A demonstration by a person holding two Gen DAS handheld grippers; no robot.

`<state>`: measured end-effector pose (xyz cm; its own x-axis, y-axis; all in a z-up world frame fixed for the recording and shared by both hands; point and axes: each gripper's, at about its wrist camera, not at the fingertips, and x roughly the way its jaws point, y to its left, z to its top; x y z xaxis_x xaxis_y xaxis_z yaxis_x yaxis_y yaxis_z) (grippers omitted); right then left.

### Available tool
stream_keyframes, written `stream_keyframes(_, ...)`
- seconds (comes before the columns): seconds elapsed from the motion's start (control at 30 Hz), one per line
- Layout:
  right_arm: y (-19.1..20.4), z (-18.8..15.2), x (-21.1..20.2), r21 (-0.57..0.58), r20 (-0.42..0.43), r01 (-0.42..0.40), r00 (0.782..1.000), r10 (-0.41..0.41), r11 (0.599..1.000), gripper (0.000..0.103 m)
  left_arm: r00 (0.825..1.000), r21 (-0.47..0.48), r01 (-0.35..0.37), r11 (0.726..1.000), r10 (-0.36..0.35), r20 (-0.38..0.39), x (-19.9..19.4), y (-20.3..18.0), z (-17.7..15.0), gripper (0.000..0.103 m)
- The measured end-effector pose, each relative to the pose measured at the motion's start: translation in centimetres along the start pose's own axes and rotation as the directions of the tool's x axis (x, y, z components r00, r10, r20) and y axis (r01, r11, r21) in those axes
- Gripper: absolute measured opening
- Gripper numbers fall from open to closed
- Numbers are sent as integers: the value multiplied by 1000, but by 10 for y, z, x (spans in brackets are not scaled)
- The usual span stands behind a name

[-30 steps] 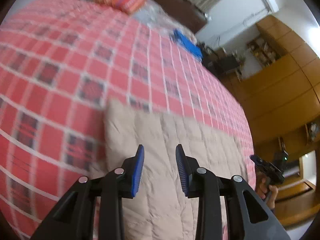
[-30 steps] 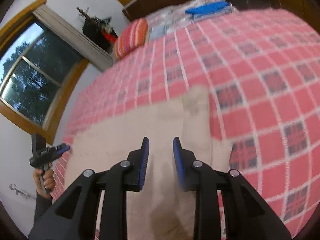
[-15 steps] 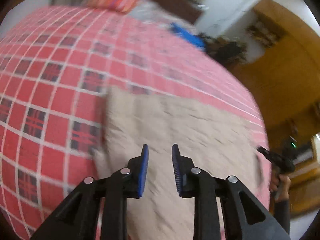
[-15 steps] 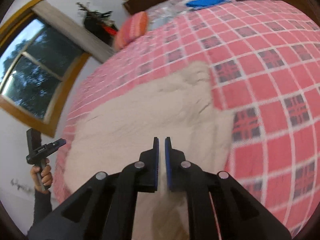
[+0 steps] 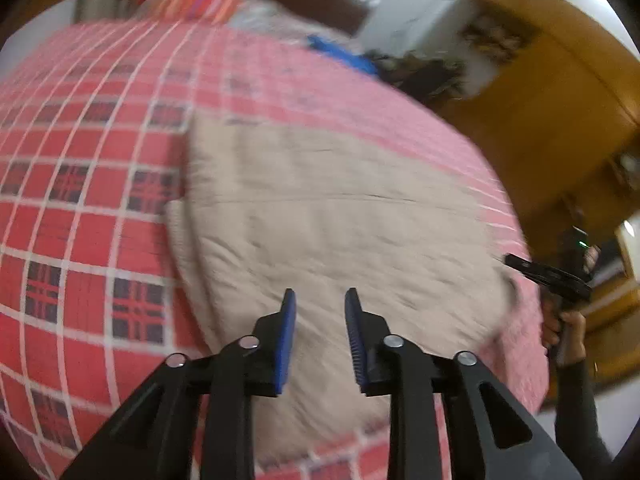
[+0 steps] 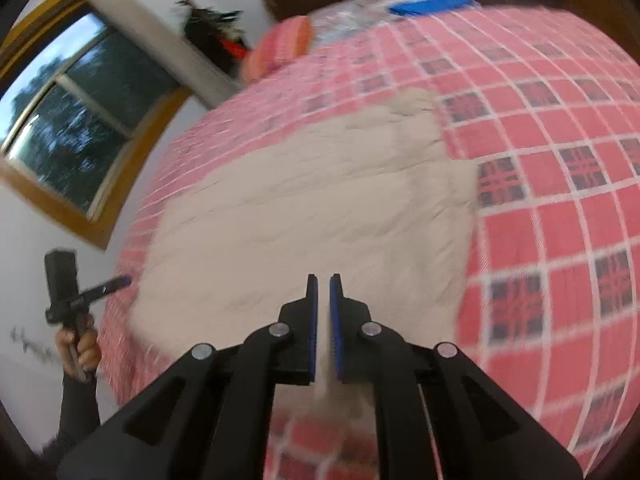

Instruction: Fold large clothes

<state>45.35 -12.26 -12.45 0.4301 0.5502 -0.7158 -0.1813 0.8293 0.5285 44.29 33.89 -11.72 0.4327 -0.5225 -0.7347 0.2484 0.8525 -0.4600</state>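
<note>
Two tongs hang above a beige quilted garment (image 5: 332,232) that lies spread flat on the bed (image 5: 80,208), which carries a red checked cover. The garment is the landmark: it occupies the near part of the bed, and one of its edges lies close to the bed's side edge. The left tongs (image 5: 320,340) are released, with a clear gap between the blue pads (image 5: 286,340); nothing sits between them, and they are poised above the garment's near edge. The right tongs (image 6: 324,328) are nearly clenched, with only a narrow slit between the pads; beige fabric shows through the slit, but whether cloth is actually pinched there cannot be told. In the right wrist view the left tongs appear beyond the garment's left side, off the bed edge, gripped by a hand (image 6: 80,350) in a dark sleeve. In the left wrist view the right tongs appear beyond the garment's right side, likewise gripped by a hand (image 5: 568,328). Far beyond the garment, at the bed's head, lie a striped orange pillow (image 6: 282,46) and a folded blue item (image 6: 432,2). Both views are motion-blurred.
</note>
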Motion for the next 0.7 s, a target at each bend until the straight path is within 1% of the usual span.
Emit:
stream_keyframes(0.03,5,-9,0,-16,-10,-6,1000,6,1000,7,999,19,29,999,-29,-14,-2,-6,-10,31)
stream_keyframes(0.07,12,-20,4,-37,-27,1,1000,-2,999,7,999,28,35,999,-34,-34,2,-7,-19,31)
stream_keyframes(0.13,13,-30,22,-52,-58,50,997,-53,997,7,997,29,1,1000,1,-72,18,-5,-28,31)
stream_keyframes(0.17,8,-33,32,-35,-70,69,995,-71,997,3,995,14,-10,1000,12,-95,30,1,-31,30)
stream_keyframes(0.2,3,-34,41,-12,-82,77,994,-78,997,0,993,-6,-14,1000,13,-114,40,6,-34,27)
stream_keyframes(0.27,0,-34,41,24,-77,63,995,-61,998,0,994,-38,-1,999,-3,-107,39,10,-36,26)
stream_keyframes(0.3,2,-37,31,30,-62,57,997,-55,998,5,996,-49,10,999,-15,-91,30,10,-38,28)
stream_keyframes(0.33,6,-37,19,24,-33,47,998,-46,999,7,997,-48,27,998,-30,-68,19,8,-39,30)
stream_keyframes(0.4,5,-41,-3,29,19,42,999,-42,999,7,998,-32,52,998,-53,-36,0,9,-43,41)
stream_keyframes(0.43,-1,-45,-12,49,43,47,998,-49,998,7,998,-29,55,998,-56,-31,-5,12,-46,44)
stream_keyframes(0.47,-11,-48,-18,81,60,81,994,-86,993,7,998,-31,46,998,-47,-42,-5,17,-50,48)
stream_keyframes(0.5,-22,-46,-16,101,58,113,991,-119,989,7,997,-36,40,999,-42,-57,2,22,-53,48)
stream_keyframes(0.53,-34,-48,-8,126,30,149,988,-154,981,5,996,-49,42,998,-46,-79,11,28,-55,48)
stream_keyframes(0.57,-43,-49,3,140,-9,160,987,-161,977,1,994,-64,54,997,-60,-92,18,31,-55,48)
stream_keyframes(0.6,-44,-52,6,145,-22,166,986,-164,975,0,993,-75,63,995,-70,-93,19,32,-52,48)
stream_keyframes(0.63,-42,-51,7,143,-16,171,985,-170,975,0,992,-91,78,993,-86,-87,17,35,-50,49)
stream_keyframes(0.67,-36,-49,2,143,0,169,985,-171,975,7,990,-105,112,988,-120,-74,7,36,-47,54)
stream_keyframes(0.7,-29,-47,-4,145,19,161,986,-165,976,8,989,-105,130,986,-136,-57,-1,39,-49,60)
